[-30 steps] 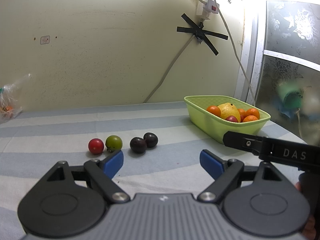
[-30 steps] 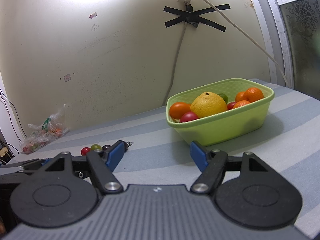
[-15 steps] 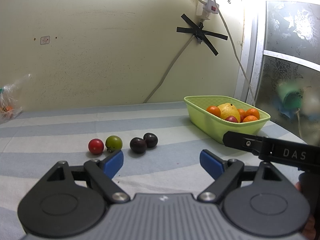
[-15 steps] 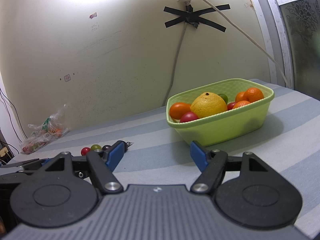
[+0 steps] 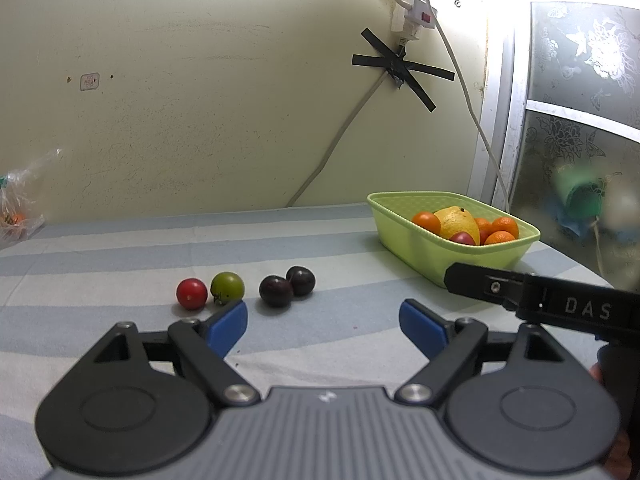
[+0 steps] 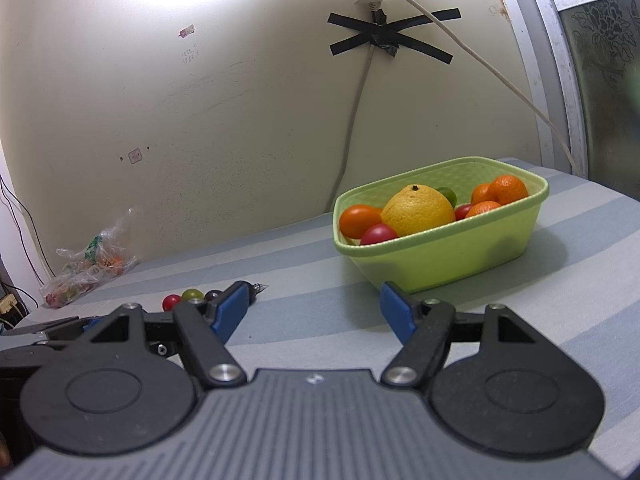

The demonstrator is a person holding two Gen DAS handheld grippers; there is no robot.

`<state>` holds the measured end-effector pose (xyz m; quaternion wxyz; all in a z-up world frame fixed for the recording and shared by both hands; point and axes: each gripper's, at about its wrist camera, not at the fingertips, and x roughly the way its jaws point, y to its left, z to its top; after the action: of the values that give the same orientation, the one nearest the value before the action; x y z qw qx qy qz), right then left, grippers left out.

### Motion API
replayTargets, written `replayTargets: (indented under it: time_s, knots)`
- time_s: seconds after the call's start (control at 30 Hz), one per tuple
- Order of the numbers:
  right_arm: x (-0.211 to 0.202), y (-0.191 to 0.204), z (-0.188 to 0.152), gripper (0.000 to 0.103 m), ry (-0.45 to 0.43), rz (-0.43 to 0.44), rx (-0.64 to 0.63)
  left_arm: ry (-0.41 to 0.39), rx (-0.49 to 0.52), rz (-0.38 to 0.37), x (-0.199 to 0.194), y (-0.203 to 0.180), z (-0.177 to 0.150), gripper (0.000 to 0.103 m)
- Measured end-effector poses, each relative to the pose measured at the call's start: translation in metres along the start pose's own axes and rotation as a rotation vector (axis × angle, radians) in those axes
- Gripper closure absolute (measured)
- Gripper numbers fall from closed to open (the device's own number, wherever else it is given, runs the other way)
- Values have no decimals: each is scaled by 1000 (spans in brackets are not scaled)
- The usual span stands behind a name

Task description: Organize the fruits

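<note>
In the left wrist view a red tomato point(image 5: 191, 293), a green tomato point(image 5: 227, 287) and two dark plums point(image 5: 276, 291) point(image 5: 301, 280) lie in a row on the striped cloth. My left gripper point(image 5: 323, 326) is open and empty just short of them. A lime green basket point(image 5: 420, 240) at the right holds a large yellow citrus point(image 5: 458, 222), oranges and small red fruits. My right gripper point(image 6: 314, 312) is open and empty in front of the basket point(image 6: 460, 252). The loose fruits point(image 6: 192, 296) show small at its left.
A plastic bag of fruit point(image 6: 88, 270) lies at the far left by the wall. A cable point(image 5: 340, 140) taped with black tape runs down the wall behind the table. A frosted window point(image 5: 580, 120) is at the right. The right gripper's body point(image 5: 540, 300) crosses the left view.
</note>
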<state>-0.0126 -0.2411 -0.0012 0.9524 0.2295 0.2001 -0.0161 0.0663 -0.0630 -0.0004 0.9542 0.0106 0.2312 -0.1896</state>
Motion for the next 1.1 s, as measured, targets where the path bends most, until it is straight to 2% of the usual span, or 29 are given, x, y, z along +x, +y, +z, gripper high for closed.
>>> replayTargets:
  time_s: [1.1]
  knots:
    - [0,0,0,30,1,13,-6,7,0,-20,0,4,3,19]
